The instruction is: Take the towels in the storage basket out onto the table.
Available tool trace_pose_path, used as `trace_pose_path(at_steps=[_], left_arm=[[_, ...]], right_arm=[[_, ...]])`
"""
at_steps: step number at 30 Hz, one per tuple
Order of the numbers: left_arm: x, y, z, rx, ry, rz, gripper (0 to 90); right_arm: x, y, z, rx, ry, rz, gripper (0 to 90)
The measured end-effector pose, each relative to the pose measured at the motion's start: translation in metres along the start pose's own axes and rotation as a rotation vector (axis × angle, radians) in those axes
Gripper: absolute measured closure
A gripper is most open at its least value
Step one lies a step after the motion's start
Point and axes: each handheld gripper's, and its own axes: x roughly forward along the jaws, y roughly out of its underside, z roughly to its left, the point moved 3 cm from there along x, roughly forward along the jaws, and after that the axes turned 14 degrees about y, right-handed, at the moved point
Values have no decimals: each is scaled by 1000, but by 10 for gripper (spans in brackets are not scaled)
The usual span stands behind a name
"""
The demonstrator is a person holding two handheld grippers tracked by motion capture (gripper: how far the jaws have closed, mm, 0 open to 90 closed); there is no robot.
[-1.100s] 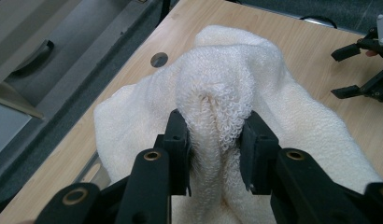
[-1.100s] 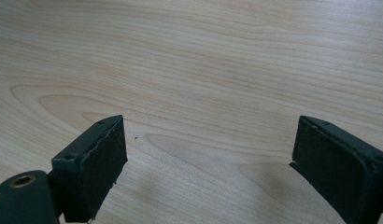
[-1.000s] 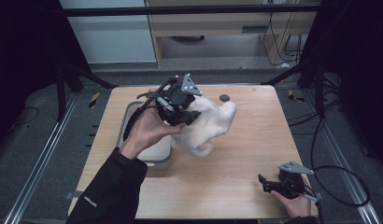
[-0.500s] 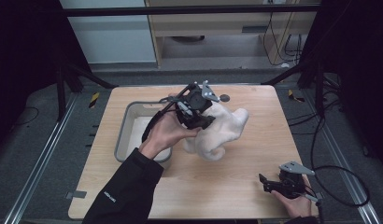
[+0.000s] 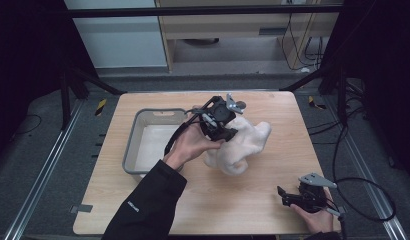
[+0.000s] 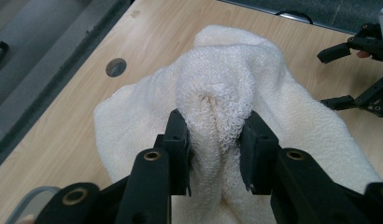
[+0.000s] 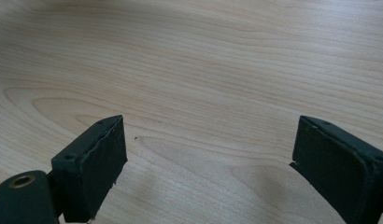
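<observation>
No text, label, brand, number or sign can be read. A small pale mark sits on the person's dark sleeve (image 5: 133, 206), but it is too small and blurred to make out.

Light wooden rectangular table (image 5: 263, 210) with a round hole (image 6: 116, 67) near one far corner, which stood on a grey floor (image 5: 38, 155) crossed by metal rails (image 5: 40, 185) and black frame struts (image 5: 95, 82). Behind it were a pale blue-white cabinet panel (image 5: 118, 35) and a beige wooden shelf unit (image 5: 228, 30). Black cables (image 5: 363, 195) lay at the right, yellow-and-black tape marks (image 5: 101, 106) beside the far corners; surroundings were dim.
</observation>
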Motion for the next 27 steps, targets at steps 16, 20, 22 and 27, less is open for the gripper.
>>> trace_pose_path(at_steps=[16, 20, 22, 27], left_arm=[[45, 23, 13, -40, 39, 43, 668], [54, 27, 14, -49, 44, 45, 666], [58, 29, 14, -51, 52, 49, 666], [70, 33, 13, -49, 69, 56, 662]], right_arm=[[0, 0, 0, 2, 4, -1, 97], [0, 0, 0, 1, 4, 0, 97], [0, 0, 0, -2, 6, -2, 97], [0, 0, 0, -2, 4, 1, 97]])
